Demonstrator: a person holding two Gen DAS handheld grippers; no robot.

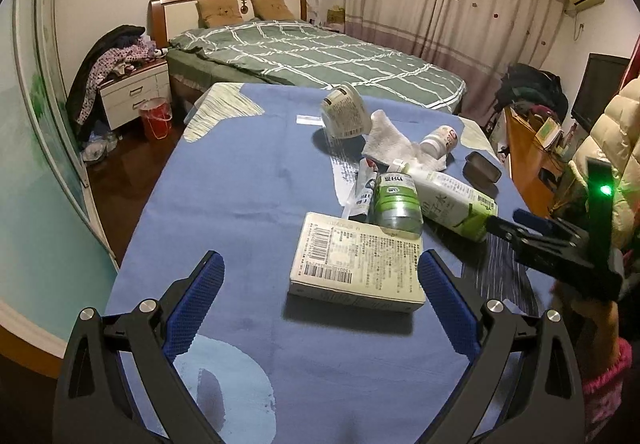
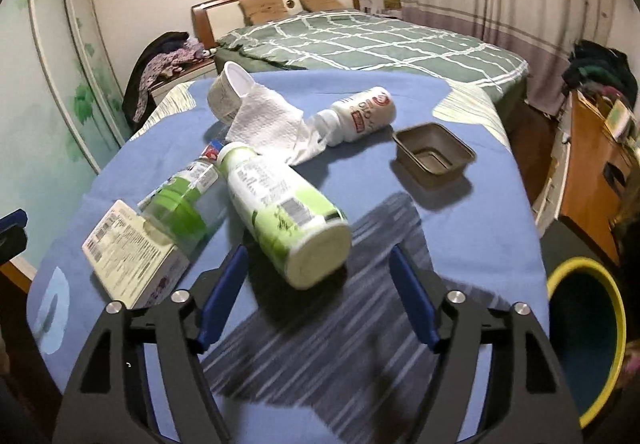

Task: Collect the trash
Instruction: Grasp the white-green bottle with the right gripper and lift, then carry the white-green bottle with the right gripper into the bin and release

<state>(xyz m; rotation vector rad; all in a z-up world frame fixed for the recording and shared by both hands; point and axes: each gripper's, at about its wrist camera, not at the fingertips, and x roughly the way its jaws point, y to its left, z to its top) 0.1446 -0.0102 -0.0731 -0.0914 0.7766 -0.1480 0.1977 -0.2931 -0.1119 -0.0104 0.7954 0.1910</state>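
Trash lies on a blue cloth-covered table [image 1: 240, 180]. A flat cream carton [image 1: 356, 264] lies just ahead of my open, empty left gripper [image 1: 320, 272]. Behind it are a clear bottle with a green label [image 1: 396, 204], a white-and-green bottle on its side [image 1: 452, 200], a crumpled paper towel [image 1: 400, 142], a paper cup [image 1: 344, 112] and a small white bottle [image 1: 440, 138]. My right gripper [image 2: 318, 264] is open and empty, its fingers either side of the base of the white-and-green bottle [image 2: 288, 212]. The carton [image 2: 132, 248] lies to its left.
A dark rectangular tray [image 2: 434, 154] sits on the table's right side. A yellow-rimmed bin [image 2: 584, 340] stands beside the table's right edge. A bed [image 1: 312, 56], a nightstand with clothes [image 1: 132, 84] and a red bucket [image 1: 156, 118] are beyond the table.
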